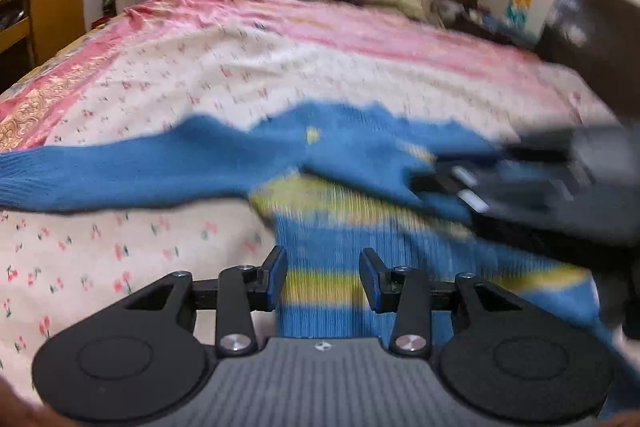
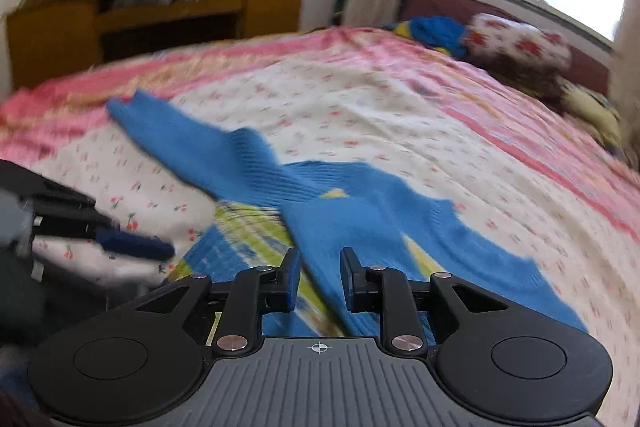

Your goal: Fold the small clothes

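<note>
We are looking across a bed's cherry-print sheet (image 1: 120, 235), where a blue sweater with yellow stripes (image 2: 352, 211) is lying near us, one sleeve stretching left. Our left gripper (image 1: 323, 277) is hovering part-open, gripping nothing; our right gripper (image 2: 320, 277) is standing slightly parted, holding nothing.

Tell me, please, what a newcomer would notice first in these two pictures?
First, the blue knitted sweater with yellow stripes, lying spread in the middle of the pink floral bedspread, one sleeve stretched out to the side. Next, the two black grippers over it, the left gripper and the right gripper, both with open jaws.
</note>
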The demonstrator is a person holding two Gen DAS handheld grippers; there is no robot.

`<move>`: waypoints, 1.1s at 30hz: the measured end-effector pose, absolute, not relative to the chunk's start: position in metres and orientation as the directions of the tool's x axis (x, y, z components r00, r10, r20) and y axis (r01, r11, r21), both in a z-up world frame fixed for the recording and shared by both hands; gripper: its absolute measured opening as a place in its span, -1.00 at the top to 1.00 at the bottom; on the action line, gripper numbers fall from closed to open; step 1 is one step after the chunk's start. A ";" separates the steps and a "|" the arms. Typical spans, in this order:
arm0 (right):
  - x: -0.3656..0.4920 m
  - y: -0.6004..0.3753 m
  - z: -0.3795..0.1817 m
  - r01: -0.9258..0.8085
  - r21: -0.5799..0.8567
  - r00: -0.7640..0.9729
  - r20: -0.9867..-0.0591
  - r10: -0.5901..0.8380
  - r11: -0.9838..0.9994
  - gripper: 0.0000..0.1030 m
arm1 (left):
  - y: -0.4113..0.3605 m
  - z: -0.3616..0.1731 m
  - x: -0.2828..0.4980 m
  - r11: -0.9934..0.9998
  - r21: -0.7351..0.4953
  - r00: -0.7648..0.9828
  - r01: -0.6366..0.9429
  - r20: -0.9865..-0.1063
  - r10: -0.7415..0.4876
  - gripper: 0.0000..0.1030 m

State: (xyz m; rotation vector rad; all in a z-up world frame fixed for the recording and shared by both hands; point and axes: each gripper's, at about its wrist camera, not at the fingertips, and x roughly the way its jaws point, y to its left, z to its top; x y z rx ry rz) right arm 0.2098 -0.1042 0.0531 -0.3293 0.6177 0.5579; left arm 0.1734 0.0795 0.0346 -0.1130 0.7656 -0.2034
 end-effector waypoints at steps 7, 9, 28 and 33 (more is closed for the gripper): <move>0.187 -0.170 0.046 -0.436 -0.117 0.743 -0.606 0.284 0.892 0.51 | 0.068 0.042 0.223 0.960 -0.267 0.689 0.089 -0.679 -0.253 0.08; 0.179 -0.187 0.044 -0.397 -0.086 0.755 -0.597 0.272 0.914 0.51 | 0.064 0.036 0.236 0.945 -0.322 0.665 0.048 -0.696 -0.271 0.08; 0.162 -0.288 0.007 -0.113 0.093 0.826 -0.544 0.146 0.989 0.50 | 0.054 0.026 0.212 0.942 -0.240 0.724 -0.237 -0.690 0.006 0.74; 0.163 -0.290 0.013 -0.131 0.105 0.836 -0.523 0.166 0.986 0.42 | 0.047 0.018 0.206 0.956 -0.197 0.716 -0.219 -0.697 0.021 0.71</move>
